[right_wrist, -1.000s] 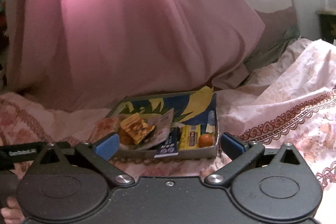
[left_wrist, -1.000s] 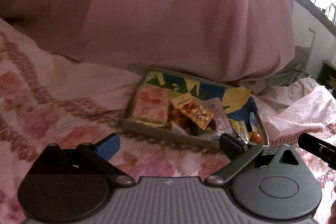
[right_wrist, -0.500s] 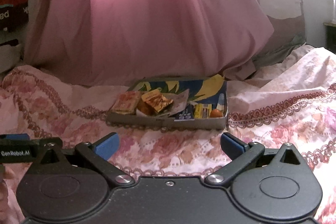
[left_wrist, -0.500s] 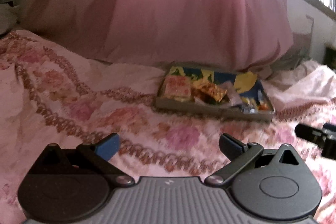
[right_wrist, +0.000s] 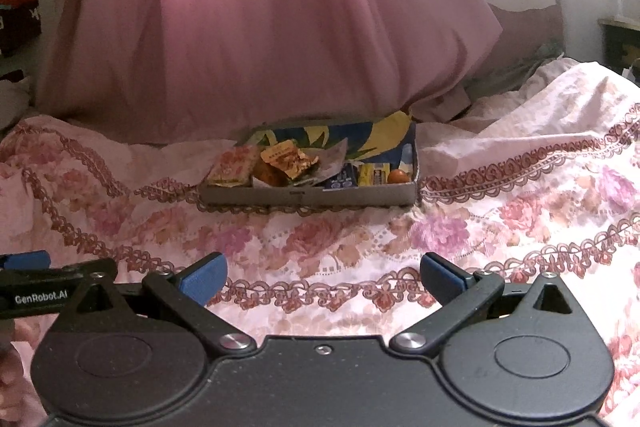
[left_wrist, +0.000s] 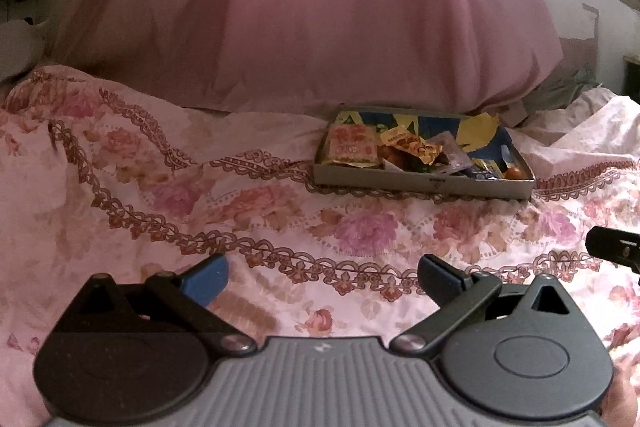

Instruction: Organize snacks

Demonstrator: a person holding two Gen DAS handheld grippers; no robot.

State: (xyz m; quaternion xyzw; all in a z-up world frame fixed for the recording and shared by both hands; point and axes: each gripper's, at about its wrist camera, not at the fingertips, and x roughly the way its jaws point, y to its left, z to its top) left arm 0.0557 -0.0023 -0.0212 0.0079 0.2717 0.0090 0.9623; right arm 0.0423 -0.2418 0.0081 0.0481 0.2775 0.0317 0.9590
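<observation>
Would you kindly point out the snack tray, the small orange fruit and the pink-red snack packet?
snack tray (right_wrist: 308, 195): right wrist view, front wall.
small orange fruit (right_wrist: 397, 176): right wrist view, its middle.
pink-red snack packet (left_wrist: 352, 146): left wrist view, face centre.

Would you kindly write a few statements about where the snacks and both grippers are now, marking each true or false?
1. The snacks sit inside the tray. True.
2. The left gripper is shut on a packet. False: it is open and empty.
3. A small orange lies at the tray's right end. True.
4. The right gripper touches the tray. False: it is open, well short of it above the bedspread.
</observation>
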